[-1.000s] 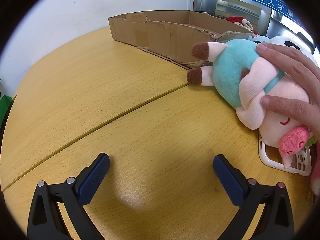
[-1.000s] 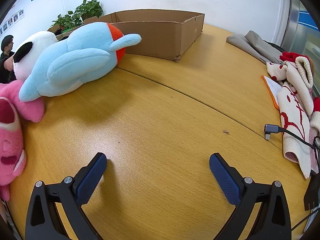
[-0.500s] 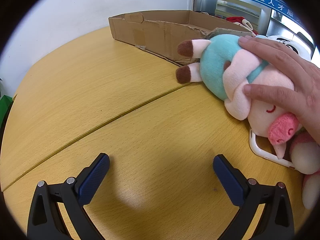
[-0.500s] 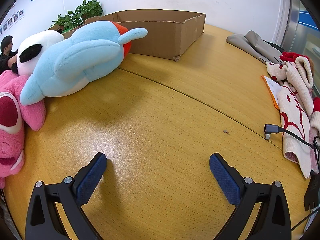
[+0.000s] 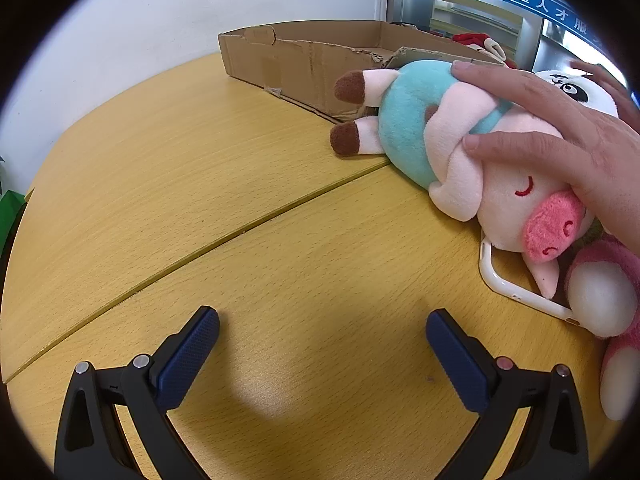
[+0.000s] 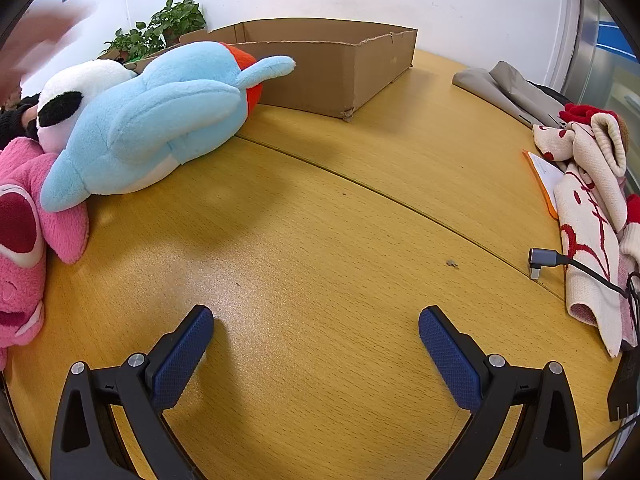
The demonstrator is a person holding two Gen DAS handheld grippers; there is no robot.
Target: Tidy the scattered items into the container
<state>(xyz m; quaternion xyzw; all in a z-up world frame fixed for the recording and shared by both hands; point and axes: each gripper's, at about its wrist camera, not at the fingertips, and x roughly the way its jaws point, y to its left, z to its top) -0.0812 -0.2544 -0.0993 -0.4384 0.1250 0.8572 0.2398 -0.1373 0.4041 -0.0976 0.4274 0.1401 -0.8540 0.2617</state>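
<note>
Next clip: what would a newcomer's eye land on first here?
A bare hand presses on a pig plush at the right of the left wrist view, beside the cardboard box. In the right wrist view, a big light-blue plush lies at the left. Both grippers, left gripper and right gripper, are open and hold nothing.

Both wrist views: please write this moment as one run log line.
left gripper: open, empty | right gripper: open, empty | hand: on pig plush | box: no toy seen inside

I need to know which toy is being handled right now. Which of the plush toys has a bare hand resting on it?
The pig plush in the teal outfit: a hand lies across its body. The blue dolphin shows no hand on it.
</note>
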